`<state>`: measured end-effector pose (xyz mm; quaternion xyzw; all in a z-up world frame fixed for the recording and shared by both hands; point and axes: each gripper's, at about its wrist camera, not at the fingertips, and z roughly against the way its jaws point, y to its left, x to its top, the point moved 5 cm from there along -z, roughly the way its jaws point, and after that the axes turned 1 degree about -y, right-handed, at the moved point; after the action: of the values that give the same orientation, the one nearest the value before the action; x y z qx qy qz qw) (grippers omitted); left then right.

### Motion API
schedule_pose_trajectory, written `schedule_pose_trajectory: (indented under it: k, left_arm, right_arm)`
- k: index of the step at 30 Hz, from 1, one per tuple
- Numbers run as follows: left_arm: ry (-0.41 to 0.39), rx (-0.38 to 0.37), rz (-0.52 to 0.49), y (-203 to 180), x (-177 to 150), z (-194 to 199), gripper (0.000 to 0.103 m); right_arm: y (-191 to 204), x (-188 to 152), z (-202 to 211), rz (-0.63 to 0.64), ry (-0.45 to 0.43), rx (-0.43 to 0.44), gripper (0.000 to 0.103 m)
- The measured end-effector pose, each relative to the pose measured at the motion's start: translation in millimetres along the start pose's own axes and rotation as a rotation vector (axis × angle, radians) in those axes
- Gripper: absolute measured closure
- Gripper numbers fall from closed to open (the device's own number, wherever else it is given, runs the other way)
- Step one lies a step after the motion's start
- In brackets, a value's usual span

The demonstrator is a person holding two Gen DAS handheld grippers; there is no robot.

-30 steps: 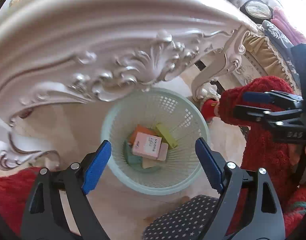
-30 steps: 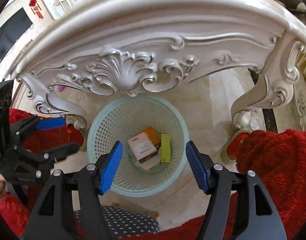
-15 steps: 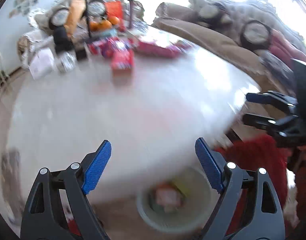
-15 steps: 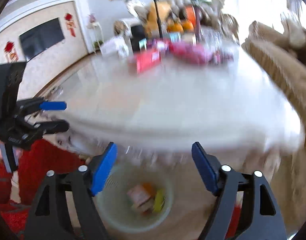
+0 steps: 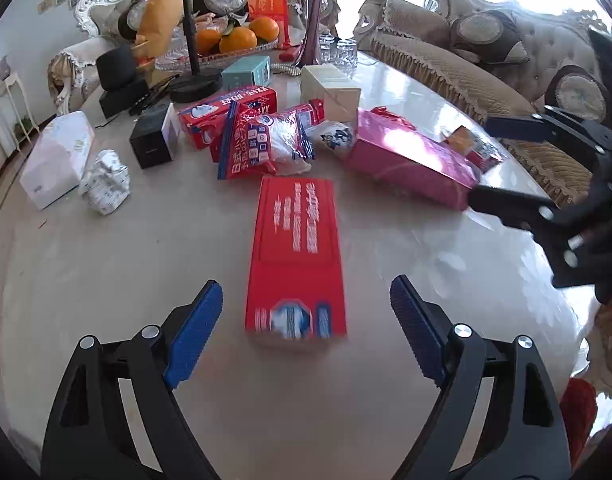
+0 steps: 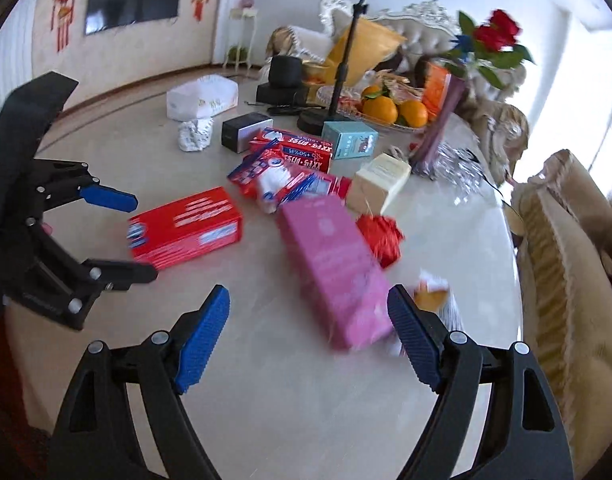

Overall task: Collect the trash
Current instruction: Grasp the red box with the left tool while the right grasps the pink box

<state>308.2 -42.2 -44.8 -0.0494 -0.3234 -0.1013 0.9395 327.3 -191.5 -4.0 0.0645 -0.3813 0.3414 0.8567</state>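
A flat red box (image 5: 296,256) lies on the marble table just ahead of my left gripper (image 5: 306,328), which is open and empty; the box also shows in the right wrist view (image 6: 186,226). A long pink box (image 6: 333,260) lies ahead of my right gripper (image 6: 307,336), which is open and empty; the pink box also shows in the left wrist view (image 5: 409,160). More litter lies behind: a red-and-blue plastic bag (image 5: 266,140), a second red box (image 5: 226,114), a crumpled paper ball (image 5: 106,180). The waste basket is out of view.
At the back stand a black box (image 5: 152,138), a teal box (image 5: 246,72), a cream carton (image 5: 331,88), a white tissue pack (image 5: 58,154), a fruit tray with oranges (image 5: 234,40), a vase (image 5: 311,24) and a stand pole (image 5: 188,16). A sofa (image 6: 565,280) flanks the right edge.
Both grippers rose from over the basket under the table to above the tabletop. The basket has left both views. Both stayed open and empty.
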Motion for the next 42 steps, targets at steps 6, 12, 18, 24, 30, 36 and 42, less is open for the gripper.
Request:
schedule_pose_trajectory:
  k: [6,12,18,24,30,36,42]
  left_arm:
    - [0.057,0.021,0.022,7,2,-30,0.019]
    - [0.056,0.044,0.043,12,6,-36,0.019]
    - [0.022,0.042,0.068,24,9,-37,0.02]
    - [-0.002,0.046,0.036,26,8,-33,0.056]
    - [-0.051,0.034,0.026,27,9,-15,0.056]
    - [-0.109,0.015,0.022,30,-7,33,0.056]
    - [-0.169,-0.026,-0.009,18,-65,103,0.056]
  right_arm:
    - [-12,0,-39,0.008,0.079,0.018,0.026]
    - [-29,-1,-63,-0.069,0.093,0.058,0.026]
    - [-26,-4,-70,-0.158,0.121,0.102,0.027]
    - [-13,-4,-51,-0.234,0.073,0.161,0.04]
    - [-14,-2,-29,-0.389,0.0,0.204,0.042]
    - [-15,-5,2,-0.58,-0.078,0.295,0.042]
    - [15,-30,54,-0.689,-0.162,0.377,0.042]
